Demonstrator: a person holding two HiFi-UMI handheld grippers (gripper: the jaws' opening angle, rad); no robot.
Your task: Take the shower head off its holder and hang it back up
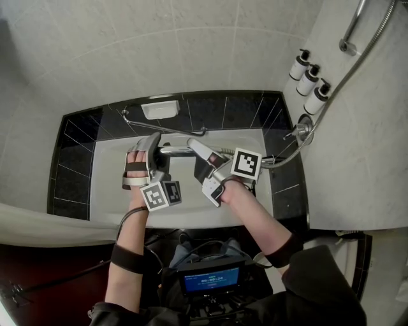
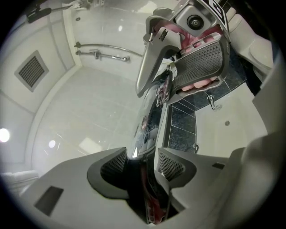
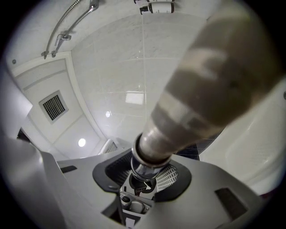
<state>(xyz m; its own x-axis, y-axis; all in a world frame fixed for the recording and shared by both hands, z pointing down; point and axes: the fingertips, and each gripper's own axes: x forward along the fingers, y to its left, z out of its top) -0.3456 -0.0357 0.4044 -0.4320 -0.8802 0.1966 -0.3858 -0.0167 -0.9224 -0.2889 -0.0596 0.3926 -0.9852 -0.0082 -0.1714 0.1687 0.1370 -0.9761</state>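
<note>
The shower head (image 1: 173, 151) is off its holder and is held between the two claws, low over the bathtub (image 1: 115, 197). The left claw (image 2: 142, 163) is partly closed, with its pads laid against both sides of the chrome body, which runs straight ahead of it toward the other claw. The right claw (image 3: 145, 172) is also partly closed and is clamped on the narrow neck of the handle. The wider part of the handle rises just above its jaws. The hose (image 1: 331, 95) trails away to the right of the right claw and climbs to the wall rail (image 1: 357, 19). The holder (image 1: 347, 46) is judged to sit there, well above and to the right of both claws.

The step in hand is judged to be the return to the holder. The weight is best carried by the right claw at the neck, with the left claw used only for steadying. The left claw should be let go before the lift, so that the head is not twisted between two grips. The handle should be brought above the holder and lowered in along its own line. The hose should be watched so that it is not looped round a claw or caught on the tap (image 1: 299, 130). Since chrome is likely slippery, the right claw's grip should not be eased until the handle is seated.
</note>
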